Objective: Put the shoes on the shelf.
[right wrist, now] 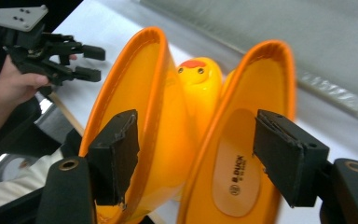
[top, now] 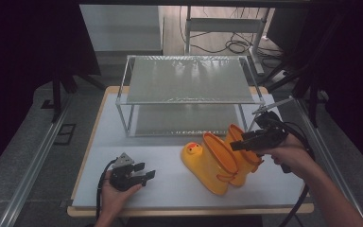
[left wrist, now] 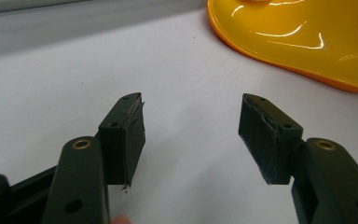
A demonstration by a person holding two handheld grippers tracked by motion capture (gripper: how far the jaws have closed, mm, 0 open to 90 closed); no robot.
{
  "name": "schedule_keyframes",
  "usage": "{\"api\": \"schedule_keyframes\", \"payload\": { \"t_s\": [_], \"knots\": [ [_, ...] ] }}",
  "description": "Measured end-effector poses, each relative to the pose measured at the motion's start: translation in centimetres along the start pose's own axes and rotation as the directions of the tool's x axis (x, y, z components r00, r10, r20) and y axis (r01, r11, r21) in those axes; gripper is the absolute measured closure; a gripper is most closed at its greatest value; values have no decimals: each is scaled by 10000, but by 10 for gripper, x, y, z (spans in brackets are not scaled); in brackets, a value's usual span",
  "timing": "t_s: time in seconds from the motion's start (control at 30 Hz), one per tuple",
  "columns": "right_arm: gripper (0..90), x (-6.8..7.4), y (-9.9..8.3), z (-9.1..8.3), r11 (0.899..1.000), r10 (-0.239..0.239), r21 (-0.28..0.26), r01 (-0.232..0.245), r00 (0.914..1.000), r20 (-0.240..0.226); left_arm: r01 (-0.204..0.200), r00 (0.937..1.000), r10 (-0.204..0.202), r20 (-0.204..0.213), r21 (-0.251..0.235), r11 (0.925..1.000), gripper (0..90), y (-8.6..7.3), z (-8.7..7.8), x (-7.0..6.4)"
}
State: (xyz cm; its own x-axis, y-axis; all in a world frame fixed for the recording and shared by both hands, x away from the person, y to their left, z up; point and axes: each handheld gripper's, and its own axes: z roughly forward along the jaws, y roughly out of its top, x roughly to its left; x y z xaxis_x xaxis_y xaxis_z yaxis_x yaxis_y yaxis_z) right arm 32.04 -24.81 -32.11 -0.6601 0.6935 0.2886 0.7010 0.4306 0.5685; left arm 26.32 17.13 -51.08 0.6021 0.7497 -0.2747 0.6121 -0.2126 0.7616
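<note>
Right gripper at yellow boots

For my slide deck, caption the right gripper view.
Open right gripper straddling the adjacent tops of two yellow duck boots, one finger inside each.

Readable txt: "B.DUCK" w/ a round logo beside it, printed on the tan insole inside the glossy yellow-orange rubber boot; smaller line under it illegible.

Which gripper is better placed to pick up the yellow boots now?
Right. The right gripper is at the boots, its open jaws reaching into both boot openings. The left gripper is open over the bare table, off to their side.
</note>
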Motion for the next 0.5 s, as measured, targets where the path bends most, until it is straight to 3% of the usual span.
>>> {"api": "schedule_keyframes", "payload": {
  "t_s": [0.13,0.5],
  "knots": [
    [294,0,1,8,9998,114,175,-112,9999,-116,16,10000,-16,-6,4,10000,407,0,0,0],
    [303,7,6,29,9946,204,1012,-231,9994,277,21,10000,-21,10,-10,10000,407,0,0,0]
  ]
}}
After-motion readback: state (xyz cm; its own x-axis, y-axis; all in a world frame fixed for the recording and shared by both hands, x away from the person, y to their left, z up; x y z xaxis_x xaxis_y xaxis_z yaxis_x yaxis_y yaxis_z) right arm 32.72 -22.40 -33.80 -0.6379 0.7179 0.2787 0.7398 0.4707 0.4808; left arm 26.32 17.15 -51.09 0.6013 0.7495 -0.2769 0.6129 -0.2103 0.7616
